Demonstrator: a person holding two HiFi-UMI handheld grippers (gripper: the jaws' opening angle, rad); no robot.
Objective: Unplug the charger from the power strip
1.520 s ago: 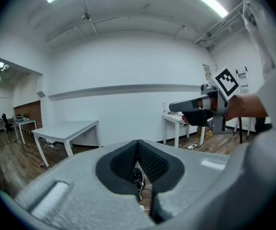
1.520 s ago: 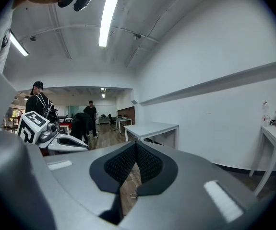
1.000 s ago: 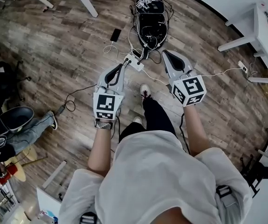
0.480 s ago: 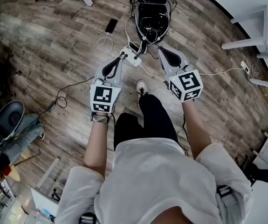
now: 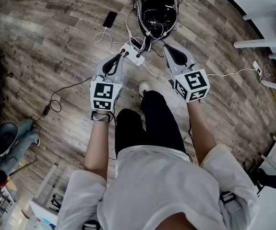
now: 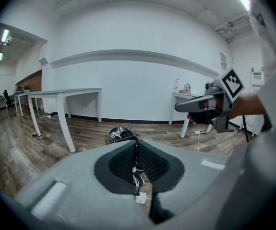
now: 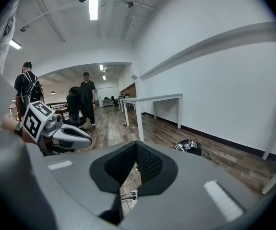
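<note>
A white power strip (image 5: 138, 59) lies on the wooden floor (image 5: 56, 47) ahead of the person, with black plugs and white cables in it. The left gripper (image 5: 124, 54) hovers just beside it and the right gripper (image 5: 166, 47) is near. Both have their jaws together and hold nothing.

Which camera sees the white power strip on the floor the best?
The head view: nearly the whole power strip shows from above on the wood floor. The right gripper view shows only a slice of it past its jaws. The left gripper view shows just a small white bit that may be it.
</note>
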